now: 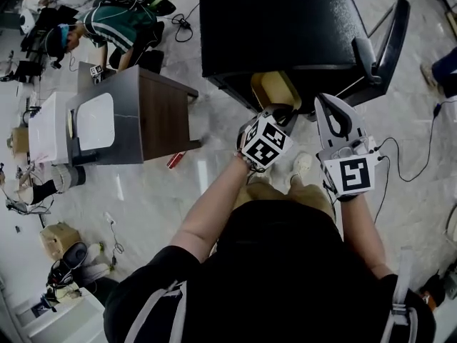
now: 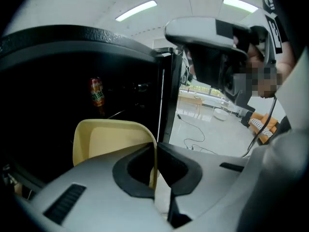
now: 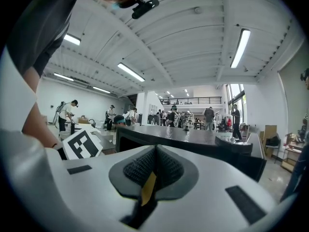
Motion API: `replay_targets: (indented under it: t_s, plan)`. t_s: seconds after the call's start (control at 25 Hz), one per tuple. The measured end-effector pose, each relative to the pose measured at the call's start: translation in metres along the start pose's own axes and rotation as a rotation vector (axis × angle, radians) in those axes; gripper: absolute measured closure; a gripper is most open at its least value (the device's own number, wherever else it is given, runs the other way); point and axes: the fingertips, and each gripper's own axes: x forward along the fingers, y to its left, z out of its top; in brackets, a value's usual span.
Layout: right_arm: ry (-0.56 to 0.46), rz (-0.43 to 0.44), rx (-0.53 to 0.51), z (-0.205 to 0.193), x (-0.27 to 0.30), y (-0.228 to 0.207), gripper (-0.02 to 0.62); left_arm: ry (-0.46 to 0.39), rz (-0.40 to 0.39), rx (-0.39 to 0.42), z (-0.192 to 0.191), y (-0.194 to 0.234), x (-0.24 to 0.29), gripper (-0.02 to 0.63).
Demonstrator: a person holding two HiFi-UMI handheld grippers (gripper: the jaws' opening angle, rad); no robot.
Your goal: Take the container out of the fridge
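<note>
The black fridge [image 1: 278, 20] stands open with its door [image 1: 385, 41] swung out to the right. At its lower opening is a pale yellow container [image 1: 275, 88] [image 2: 106, 139]. My left gripper [image 1: 280, 113] [image 2: 155, 170] is shut on the container's thin rim, which runs edge-on between the dark pads. The container sits at the fridge's mouth, and a red can [image 2: 97, 92] stands deeper inside. To the right, my right gripper [image 1: 325, 104] [image 3: 154, 163] points at the fridge top with its pads together. A thin yellow sliver shows low between them; I cannot tell what it is.
A brown and grey table [image 1: 143, 113] stands to the left, with a person [image 1: 107, 23] bent over beyond it. Cables [image 1: 410, 159] trail over the pale floor on the right. The person's legs and feet are right below the grippers.
</note>
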Motion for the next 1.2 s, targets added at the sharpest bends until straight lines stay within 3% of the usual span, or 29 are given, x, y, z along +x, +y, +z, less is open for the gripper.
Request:
replay_targets:
  t_s: [0.44, 0.8, 1.2]
  plan:
    - [0.005, -0.016, -0.009, 0.019, -0.016, 0.025, 0.558, -0.163, -0.072, 0.032, 0.032, -0.035, -0.087, 0.581]
    - [-0.056, -0.016, -0.034, 0.039, -0.020, 0.044, 0.558, -0.284, -0.120, 0.086, 0.054, -0.069, -0.145, 0.581]
    - [-0.135, -0.041, -0.036, 0.076, -0.024, 0.065, 0.558, -0.489, -0.070, 0.168, 0.110, -0.059, -0.216, 0.580]
